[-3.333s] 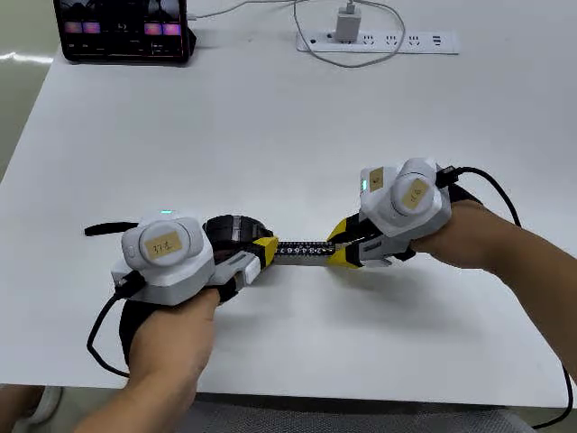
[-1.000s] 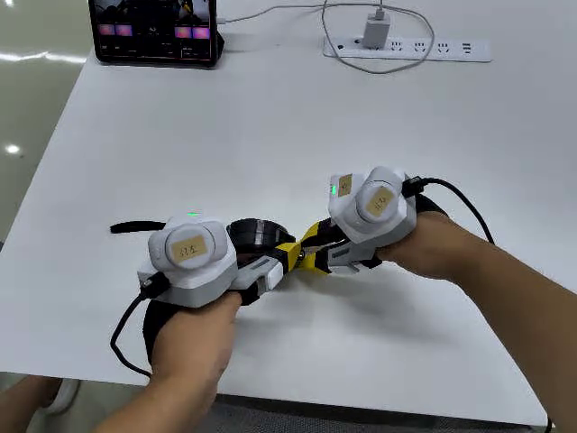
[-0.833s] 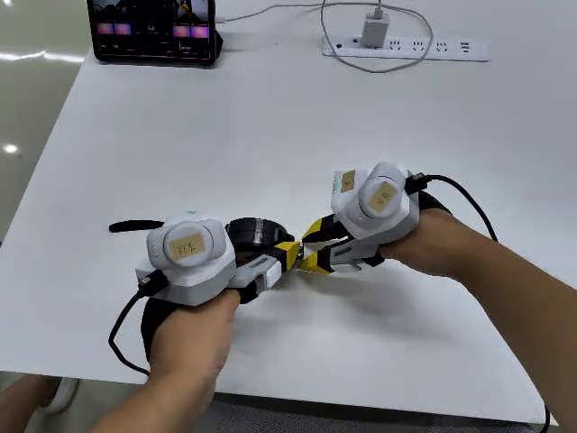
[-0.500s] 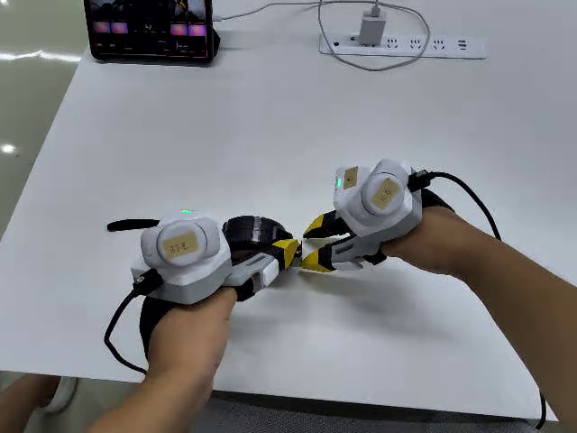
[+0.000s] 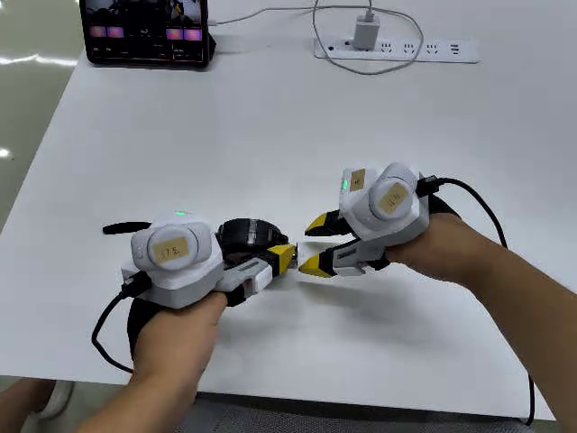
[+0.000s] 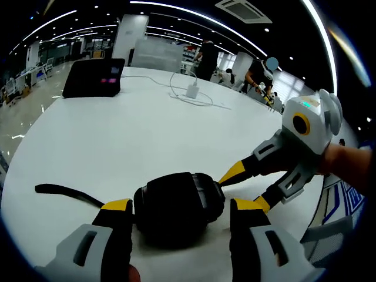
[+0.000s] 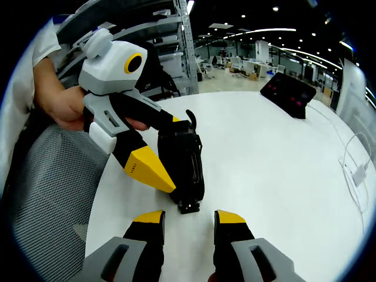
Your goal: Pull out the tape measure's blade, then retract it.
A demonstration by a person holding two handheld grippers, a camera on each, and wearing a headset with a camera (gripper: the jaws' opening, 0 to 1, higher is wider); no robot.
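The black tape measure (image 5: 242, 234) lies on the white table (image 5: 270, 135) with my left gripper (image 5: 270, 242) shut on its case. Its blade is fully inside. In the left gripper view the case (image 6: 176, 202) sits between the yellow-tipped fingers (image 6: 117, 207), and a black wrist strap (image 6: 61, 191) trails to the left. My right gripper (image 5: 314, 244) hangs open just right of the case, holding nothing. From the right gripper view, the blade's hook end (image 7: 189, 205) sits just ahead of the open right gripper (image 7: 189, 218), apart from it.
A dark tablet (image 5: 144, 32) stands at the table's far left. A white power strip (image 5: 397, 47) with a charger and cable lies at the far middle. The table's front edge (image 5: 361, 397) runs close below both hands.
A short stretch of blade ran from the case to the shut right gripper; it has gone back in. The right gripper has opened and drawn slightly away to the right.
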